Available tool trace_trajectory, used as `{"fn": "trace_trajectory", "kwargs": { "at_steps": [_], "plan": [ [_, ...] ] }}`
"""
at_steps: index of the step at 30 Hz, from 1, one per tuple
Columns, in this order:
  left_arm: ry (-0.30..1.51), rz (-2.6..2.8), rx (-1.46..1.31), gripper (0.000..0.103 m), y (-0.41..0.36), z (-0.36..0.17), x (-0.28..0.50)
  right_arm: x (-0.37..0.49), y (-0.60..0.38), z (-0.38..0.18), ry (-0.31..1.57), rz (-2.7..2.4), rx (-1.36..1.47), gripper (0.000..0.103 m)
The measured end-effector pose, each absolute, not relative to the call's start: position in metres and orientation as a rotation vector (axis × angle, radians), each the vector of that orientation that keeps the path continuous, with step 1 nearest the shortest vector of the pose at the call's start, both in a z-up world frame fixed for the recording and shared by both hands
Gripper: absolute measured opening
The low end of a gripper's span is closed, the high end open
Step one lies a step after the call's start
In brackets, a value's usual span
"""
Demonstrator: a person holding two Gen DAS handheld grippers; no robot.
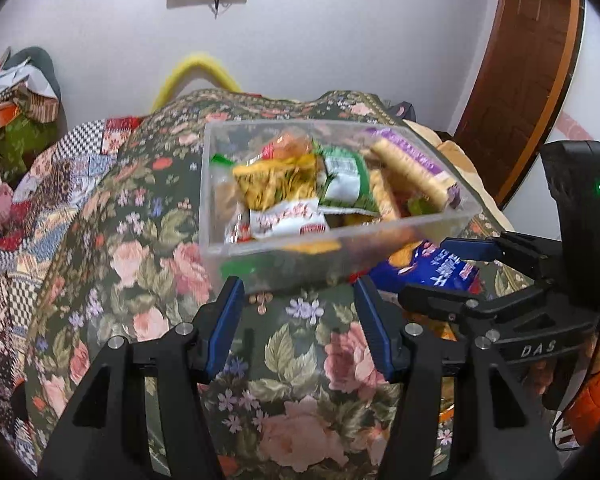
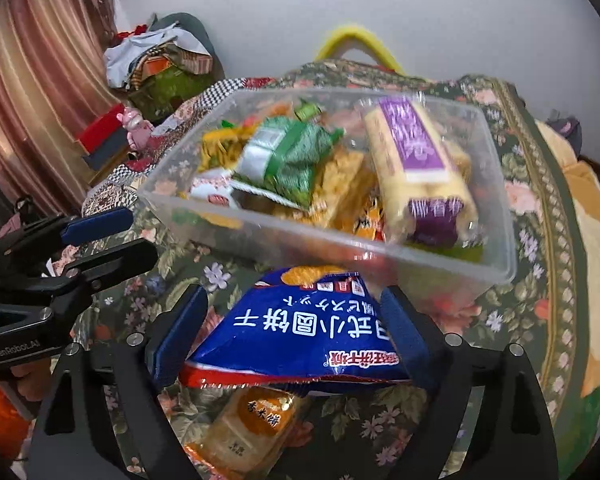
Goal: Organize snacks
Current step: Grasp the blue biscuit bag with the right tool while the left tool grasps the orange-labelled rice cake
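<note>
A clear plastic box (image 1: 380,232) (image 2: 235,236) stands on the floral cloth and holds several snack packs, among them a green pack (image 2: 287,160) and a purple-labelled biscuit roll (image 2: 420,160). My right gripper (image 2: 295,320) is shut on a blue snack bag (image 2: 312,336) just in front of the box; the bag also shows in the left wrist view (image 1: 432,268). An orange rice-cracker pack (image 2: 247,428) lies on the cloth under the bag. My left gripper (image 1: 300,300) is open and empty just in front of the box's near wall.
The floral cloth (image 1: 300,400) covers a rounded table. A patchwork cloth (image 1: 27,220) hangs at the left. A pile of clothes (image 2: 159,60) and a pink curtain (image 2: 39,80) stand behind at the left. A brown door (image 1: 520,80) is at the right.
</note>
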State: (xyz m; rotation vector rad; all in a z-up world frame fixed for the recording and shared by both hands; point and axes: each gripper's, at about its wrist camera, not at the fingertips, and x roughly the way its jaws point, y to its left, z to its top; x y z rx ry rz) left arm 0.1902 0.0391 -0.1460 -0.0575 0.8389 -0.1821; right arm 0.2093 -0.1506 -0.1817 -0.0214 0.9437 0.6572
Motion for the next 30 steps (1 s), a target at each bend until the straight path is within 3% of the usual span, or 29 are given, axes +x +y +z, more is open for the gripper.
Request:
{"fn": "trace_trajectory", "kwargs": {
  "at_steps": [4, 13, 30],
  "plan": [
    [0.865, -0.191, -0.081, 0.057, 0.04, -0.158, 0.19, 0.214, -0.159, -0.195, 0.981, 0.617, -0.025, 0.086],
    [0.903, -0.231, -0.085, 0.057, 0.023, -0.168, 0.184, 0.2, -0.178, -0.201, 0.953, 0.583, -0.017, 0.066],
    [1.011, -0.36, -0.096, 0.057, -0.057, -0.182, 0.155, 0.153, -0.25, -0.183, 0.884, 0.487, 0.084, 0.065]
  ]
}}
